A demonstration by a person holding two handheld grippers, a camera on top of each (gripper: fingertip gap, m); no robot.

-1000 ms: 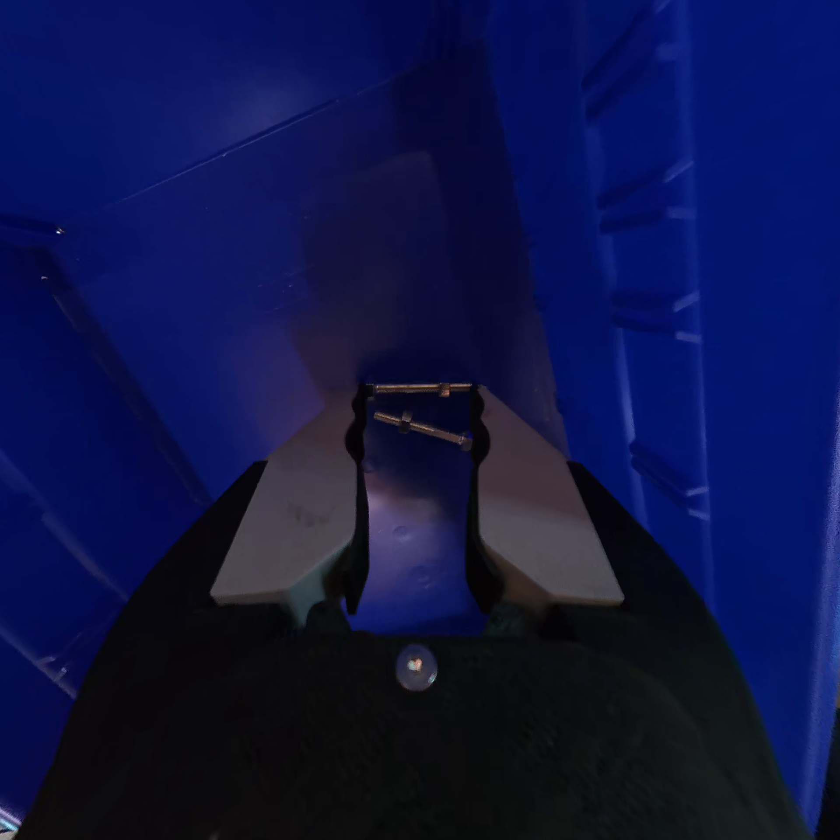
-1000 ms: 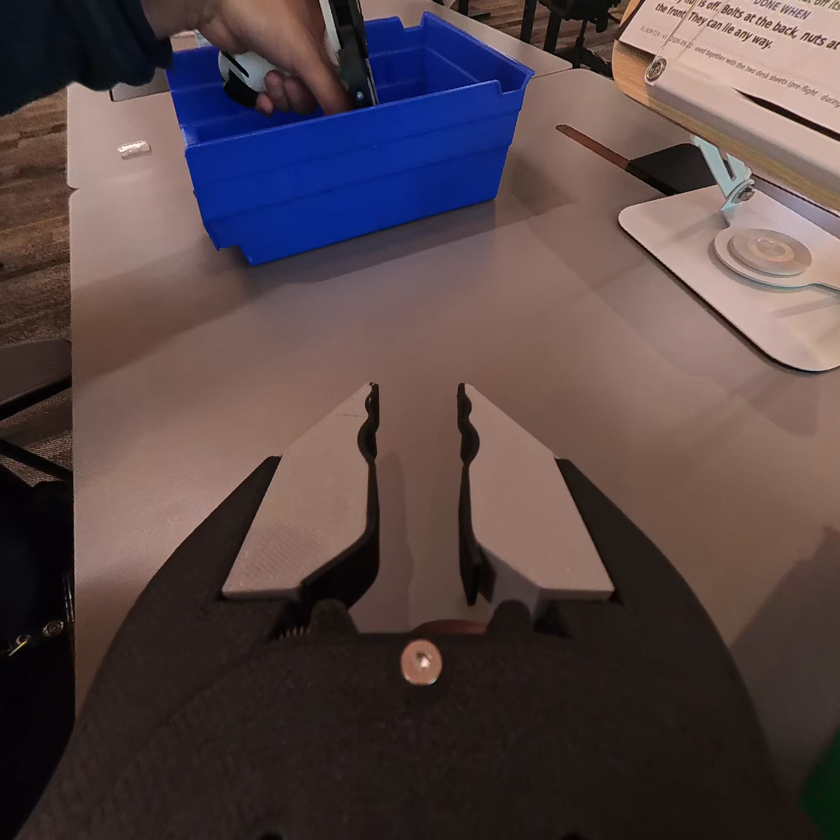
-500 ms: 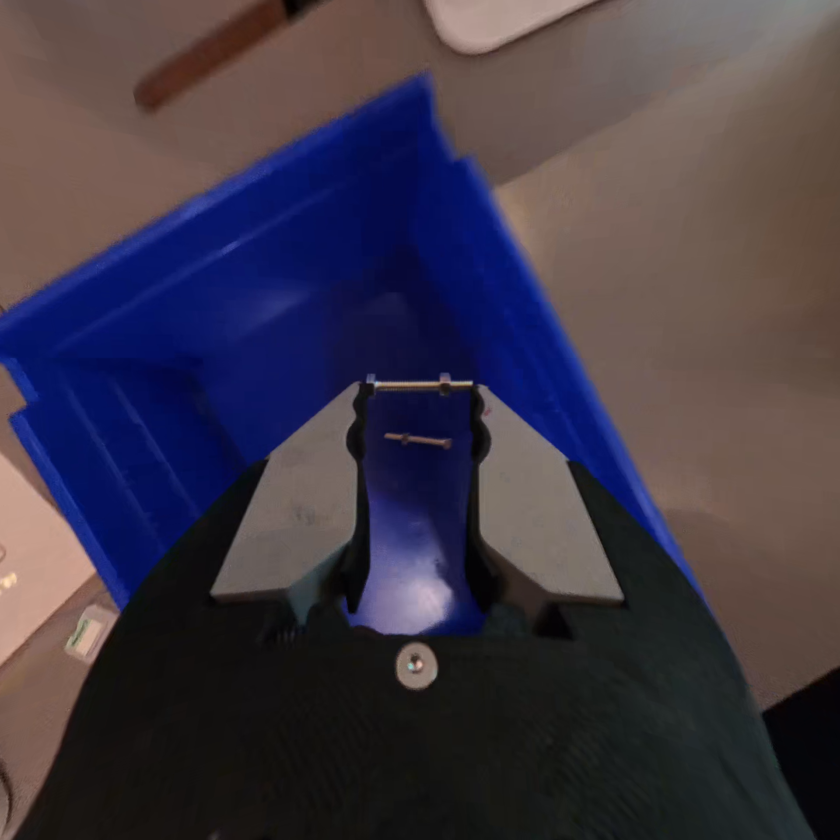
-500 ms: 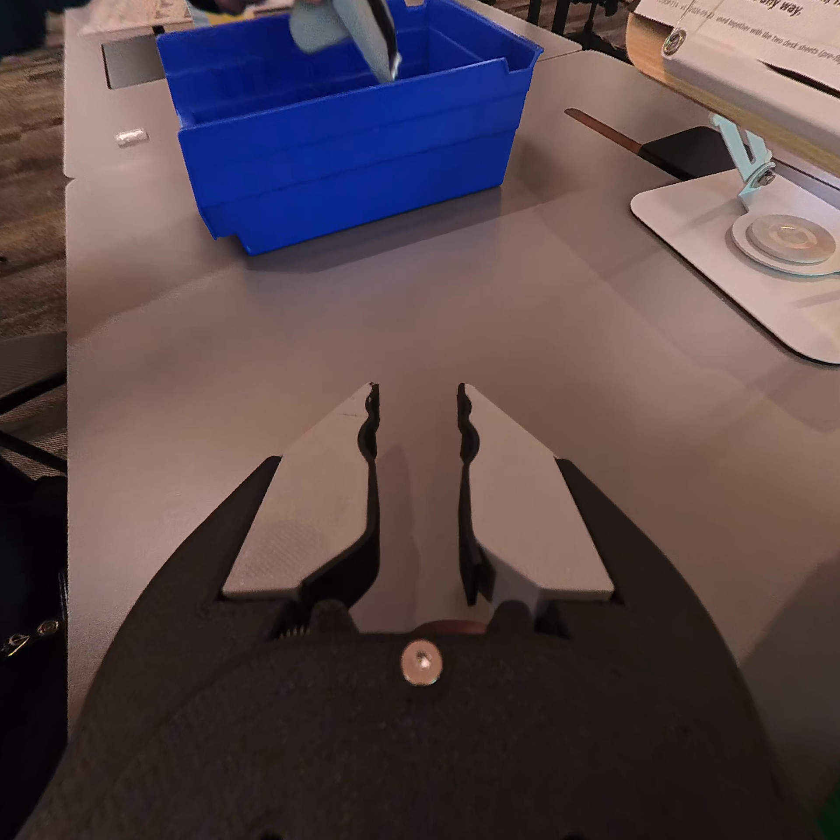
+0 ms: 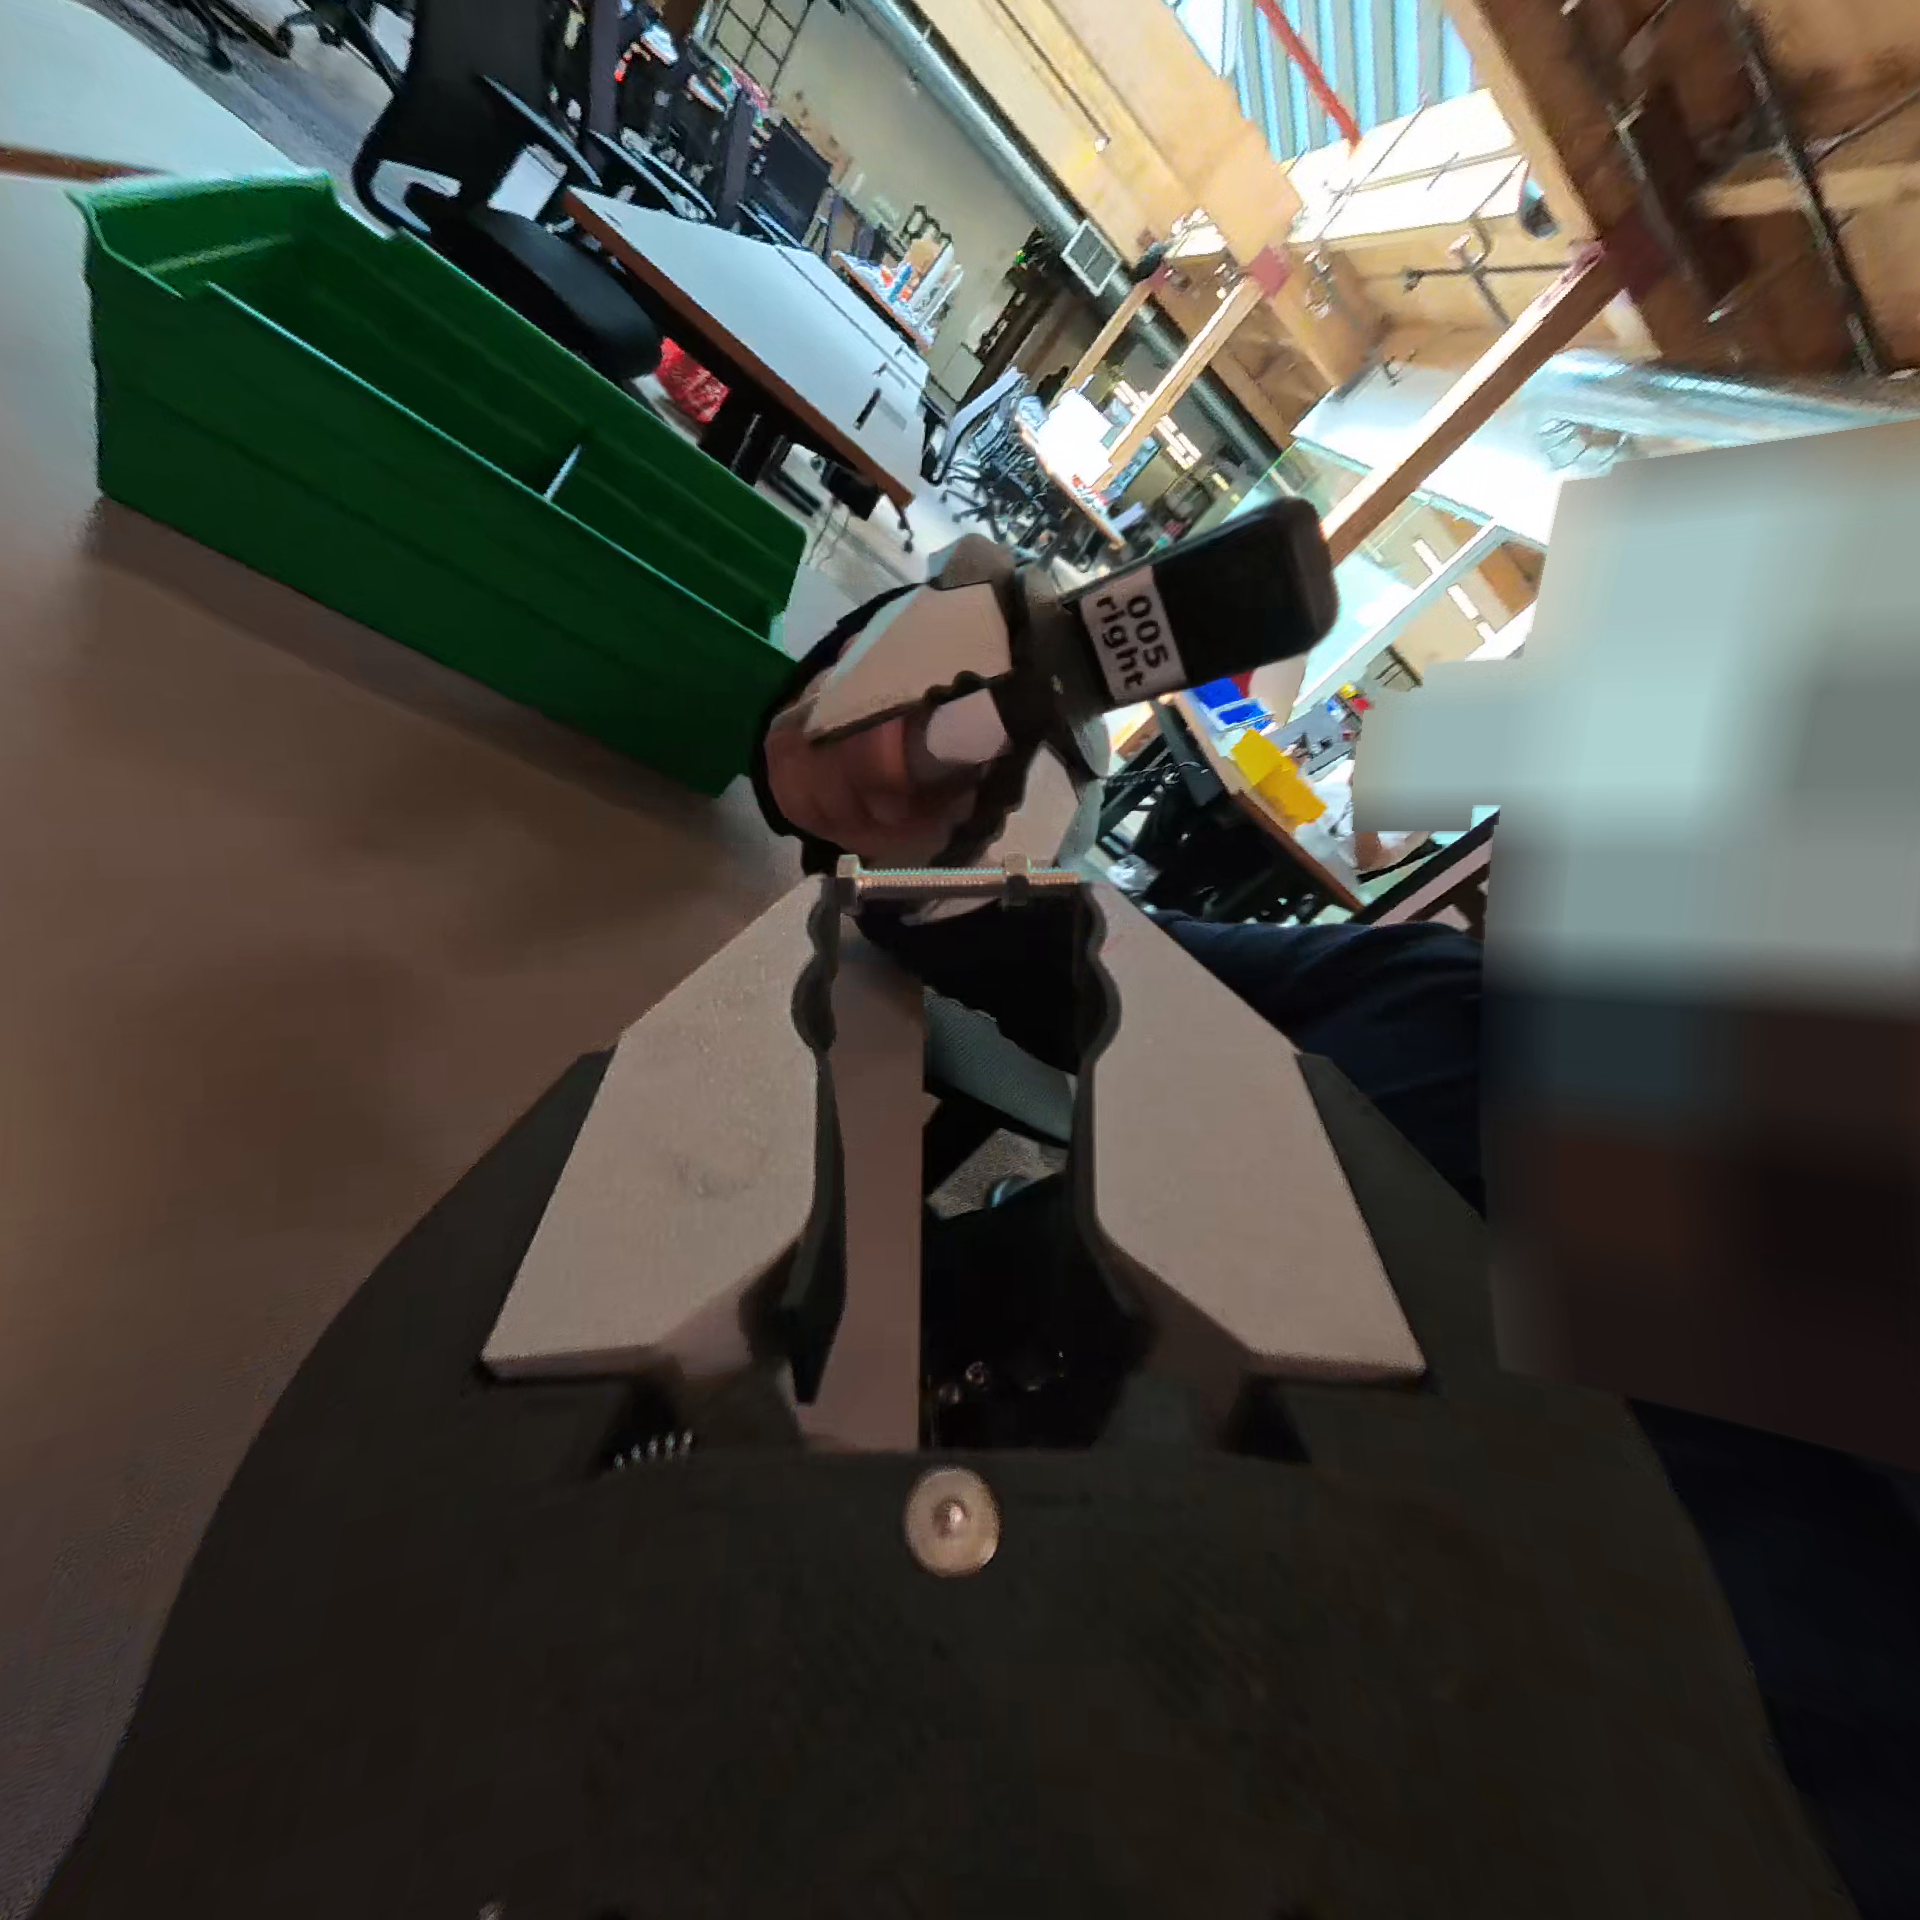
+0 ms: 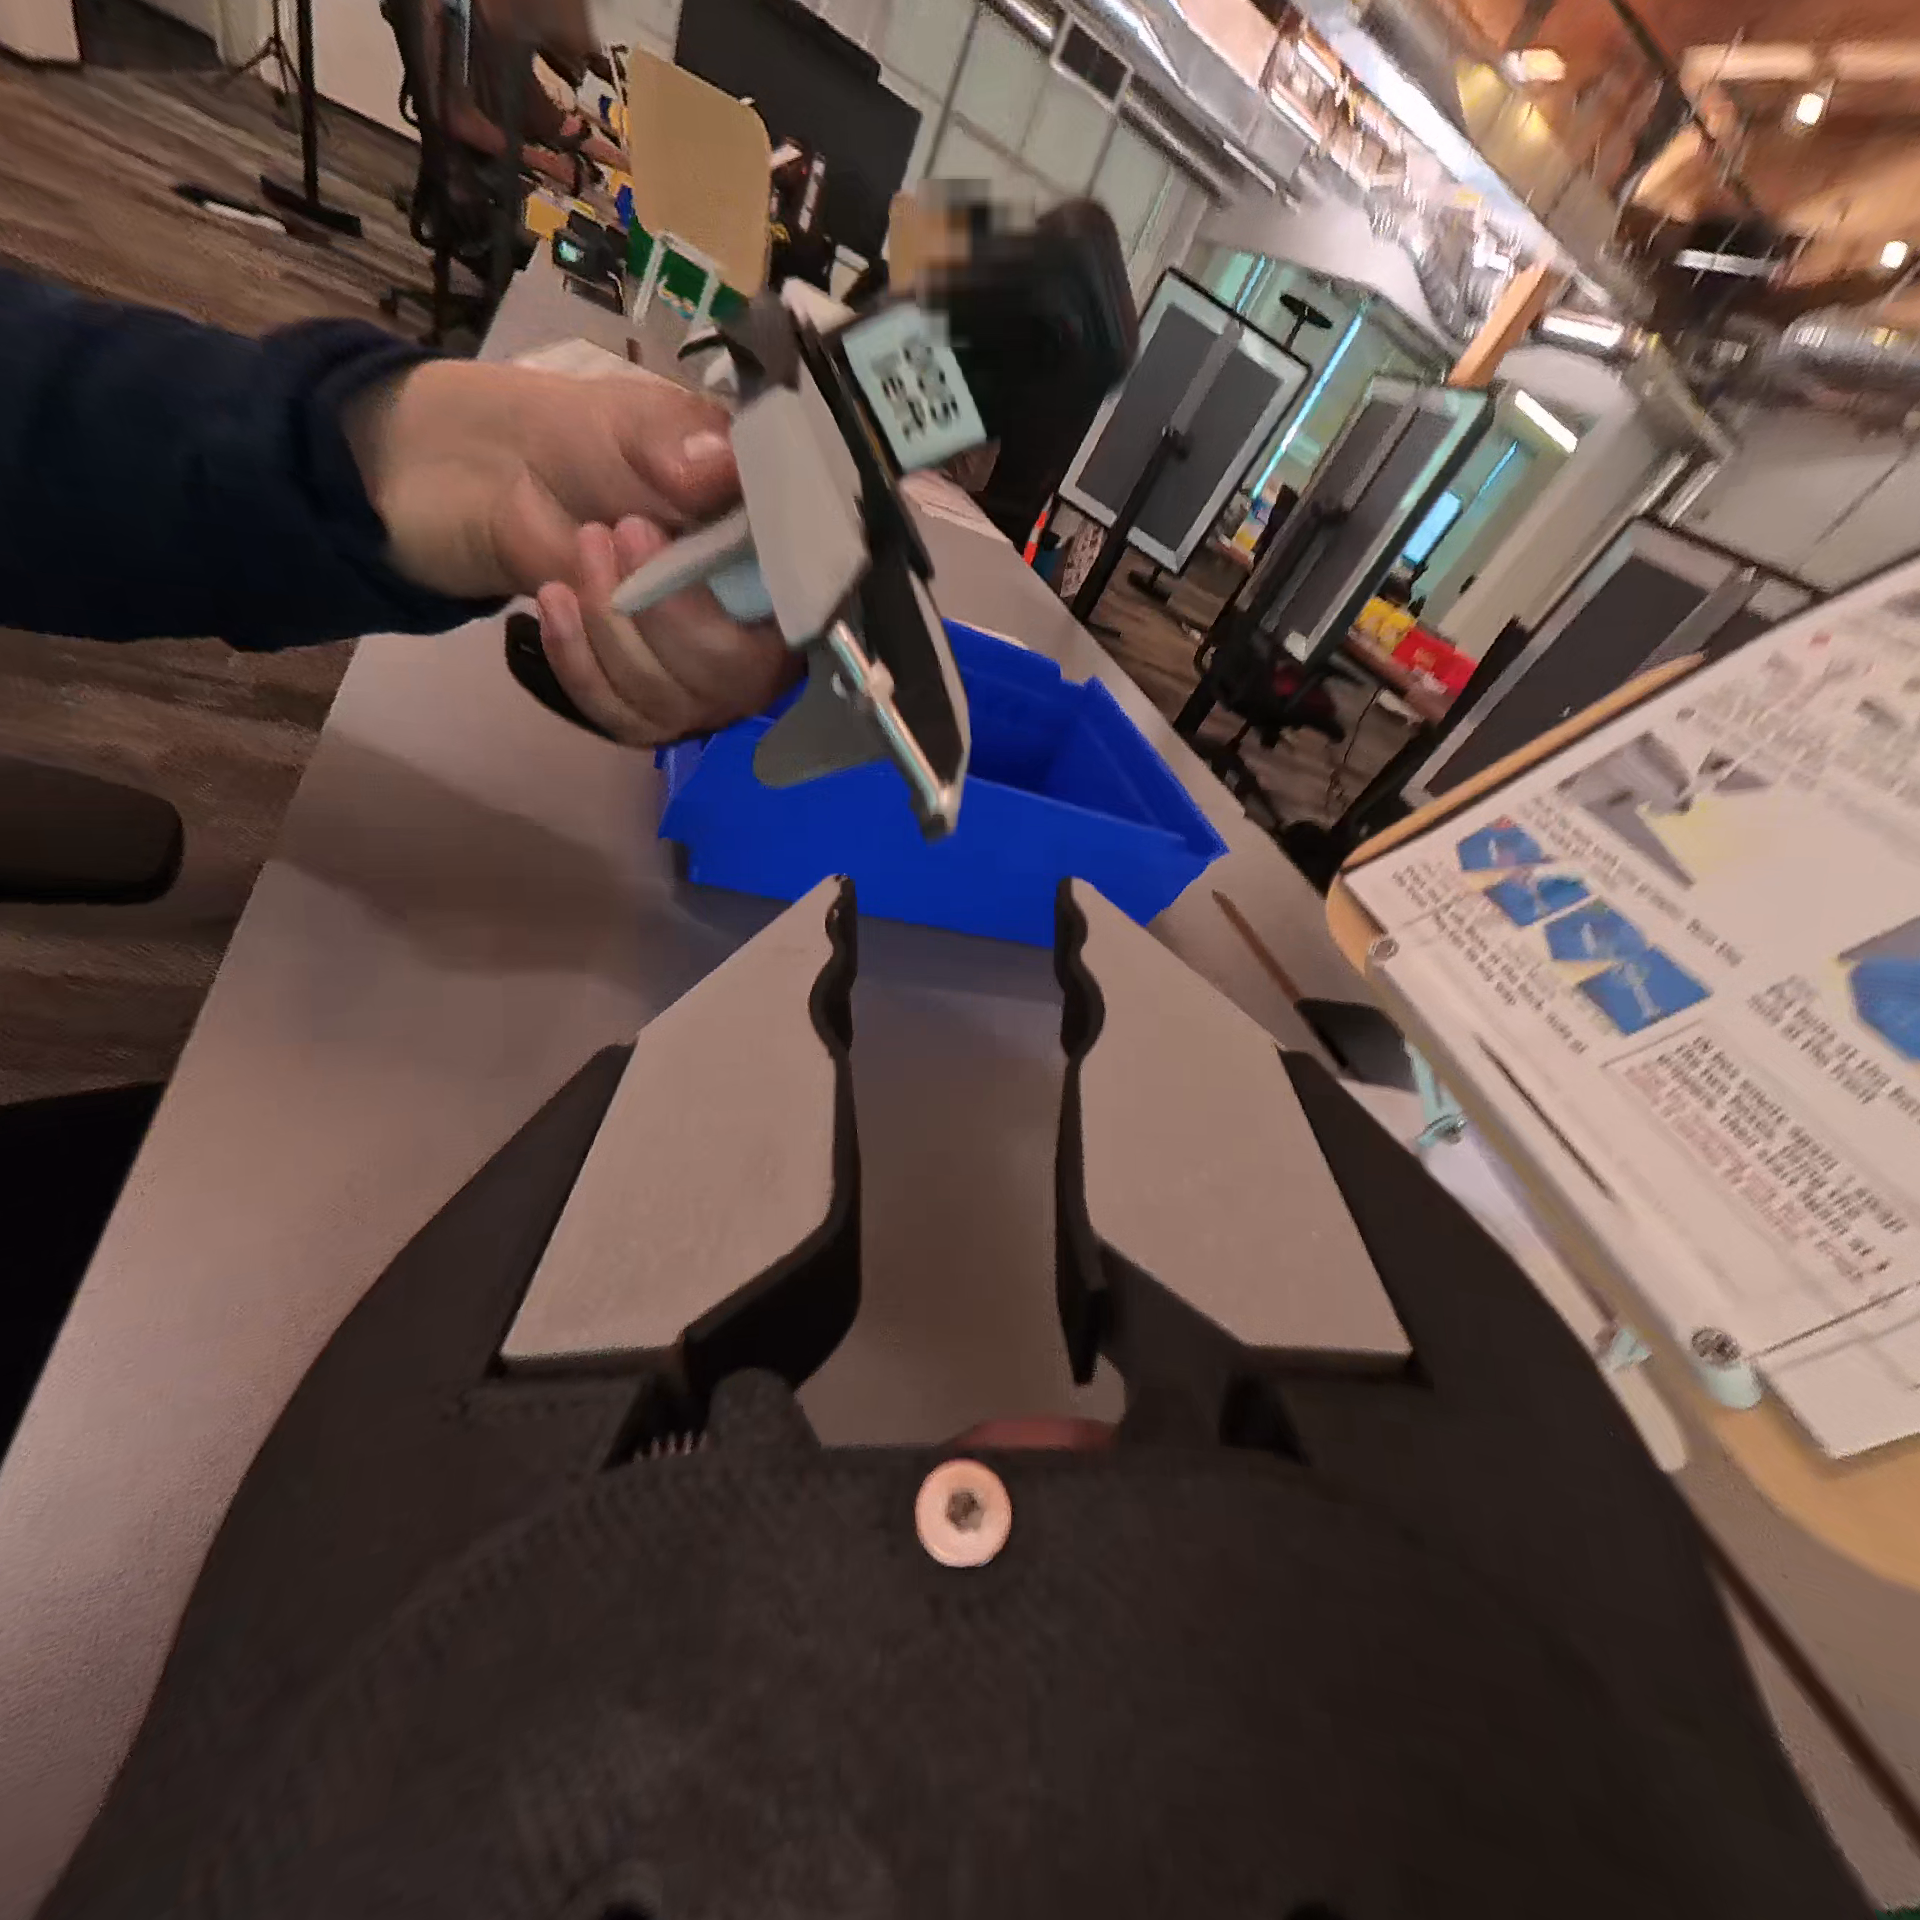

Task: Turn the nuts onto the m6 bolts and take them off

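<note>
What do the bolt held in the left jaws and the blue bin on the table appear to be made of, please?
The bolt looks like bright plated steel: silvery, shiny, with visible thread and a nut of the same sheen on it. The left gripper clamps it end to end. The blue bin looks like moulded plastic: uniform saturated colour, smooth semi-gloss walls and a stepped rim. Neither material can be confirmed by sight.
</note>
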